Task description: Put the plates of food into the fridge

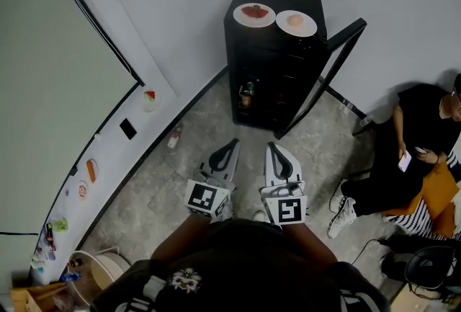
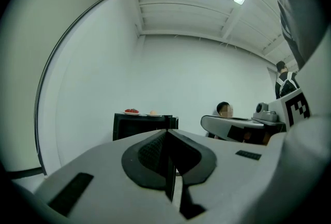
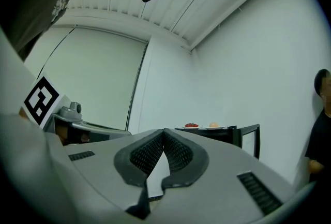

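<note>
The grey left gripper (image 1: pixel 229 147) with black ribbed pads is held level, well short of the squat black fridge (image 1: pixel 268 62), its claw pressed shut on nothing. On the left of the fridge's top sits the round white plate of red fruit (image 1: pixel 254 14). Below it, on a shelf inside the fridge, stands a small bottle (image 1: pixel 248 93). The matching right gripper (image 1: pixel 274 150), tipped slightly up, is equally far from the fridge, its claw also closed and empty. On the right of the fridge's top lies the round white plate with a pale orange bun-like piece (image 1: pixel 296 23), just beside the first plate. The fridge's black-framed door (image 1: pixel 338 62) stands open to its right. Neither plate looks taken yet, so this seems the approach. The next move calls for closing on the fridge, opening a claw and gripping one plate's rim, kept level.
</note>
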{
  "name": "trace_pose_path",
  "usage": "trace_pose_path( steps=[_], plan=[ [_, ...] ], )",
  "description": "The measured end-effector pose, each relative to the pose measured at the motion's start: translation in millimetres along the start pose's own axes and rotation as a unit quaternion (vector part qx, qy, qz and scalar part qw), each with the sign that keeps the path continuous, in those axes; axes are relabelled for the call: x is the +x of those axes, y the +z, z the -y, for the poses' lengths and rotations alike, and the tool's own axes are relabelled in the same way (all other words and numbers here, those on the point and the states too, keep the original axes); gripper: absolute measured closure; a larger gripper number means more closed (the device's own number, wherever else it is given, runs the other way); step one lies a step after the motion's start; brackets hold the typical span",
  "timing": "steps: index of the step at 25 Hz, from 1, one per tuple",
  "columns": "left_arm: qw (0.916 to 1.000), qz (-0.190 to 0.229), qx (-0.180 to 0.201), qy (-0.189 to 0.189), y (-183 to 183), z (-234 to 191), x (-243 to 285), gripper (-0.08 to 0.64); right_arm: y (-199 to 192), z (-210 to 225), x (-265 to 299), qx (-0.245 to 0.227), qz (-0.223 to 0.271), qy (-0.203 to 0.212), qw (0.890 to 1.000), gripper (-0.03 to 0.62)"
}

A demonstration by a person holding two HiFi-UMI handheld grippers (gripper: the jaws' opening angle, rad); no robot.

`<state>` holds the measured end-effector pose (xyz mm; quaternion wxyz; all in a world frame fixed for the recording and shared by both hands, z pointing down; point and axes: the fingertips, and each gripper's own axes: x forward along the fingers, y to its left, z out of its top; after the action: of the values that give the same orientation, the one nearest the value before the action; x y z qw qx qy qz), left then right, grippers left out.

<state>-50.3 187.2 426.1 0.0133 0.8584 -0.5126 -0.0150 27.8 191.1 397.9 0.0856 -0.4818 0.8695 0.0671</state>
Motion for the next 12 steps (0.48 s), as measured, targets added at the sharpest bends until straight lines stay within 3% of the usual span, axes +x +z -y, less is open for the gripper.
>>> trace_pose_path(
  steps=[4,12],
  plan=[
    [0.9998,0.019,-0.008,-0.002,10,-11,6,0.537,-3,-1,10,-0.001,-0.004,0.0,1.0,0.568],
    [0.9993,0.011,0.005,-0.034,7,-38,9,0.537,-10,-8,26,0.014,-0.008,-0.027,0.999,0.568]
  ],
)
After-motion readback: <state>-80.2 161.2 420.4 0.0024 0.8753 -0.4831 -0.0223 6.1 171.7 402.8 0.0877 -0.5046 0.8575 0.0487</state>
